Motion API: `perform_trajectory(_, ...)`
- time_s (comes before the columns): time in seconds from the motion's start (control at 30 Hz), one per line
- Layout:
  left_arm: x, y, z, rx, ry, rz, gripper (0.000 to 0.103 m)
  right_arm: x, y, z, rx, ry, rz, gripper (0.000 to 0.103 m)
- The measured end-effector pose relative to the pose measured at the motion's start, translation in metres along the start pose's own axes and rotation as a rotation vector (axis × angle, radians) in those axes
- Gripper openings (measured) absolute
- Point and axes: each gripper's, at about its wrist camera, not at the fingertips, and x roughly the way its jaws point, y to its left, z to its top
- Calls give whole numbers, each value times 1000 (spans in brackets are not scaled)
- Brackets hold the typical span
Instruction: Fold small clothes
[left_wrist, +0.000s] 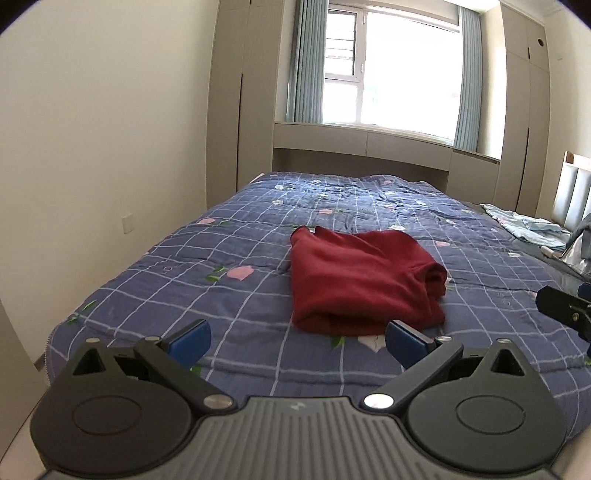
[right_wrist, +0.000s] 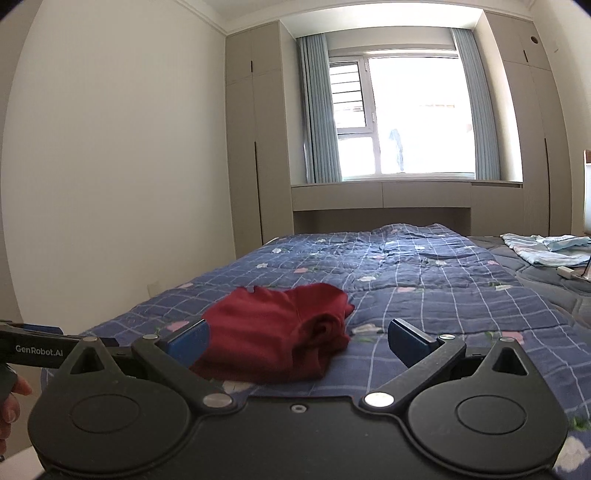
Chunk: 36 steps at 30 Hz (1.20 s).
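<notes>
A dark red garment (left_wrist: 358, 280) lies folded in a compact bundle on the blue checked quilt (left_wrist: 221, 266). My left gripper (left_wrist: 297, 341) is open and empty, just short of the garment's near edge. In the right wrist view the same red garment (right_wrist: 280, 332) lies ahead and a little left. My right gripper (right_wrist: 297, 341) is open and empty, with its left finger (right_wrist: 188, 345) in front of the garment's near left corner. The right gripper's black body shows at the right edge of the left wrist view (left_wrist: 565, 310).
The bed fills the foreground, with its left edge near a white wall (left_wrist: 92, 147). Light blue clothes (right_wrist: 546, 249) lie at the far right of the bed by the headboard (left_wrist: 572, 199). Wardrobes and a window bench stand beyond the bed. The left gripper's body (right_wrist: 33, 350) is at the left.
</notes>
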Motion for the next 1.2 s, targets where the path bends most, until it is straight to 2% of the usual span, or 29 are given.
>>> perform_trajectory(0.27,-8,1,-15,-1,22,10,103,-7,4,-21,9,43,-6,102)
perform_trajectory(1.2,-10,4,-18,-10,29,14,103,-10,4,-23,10,46,-10,102)
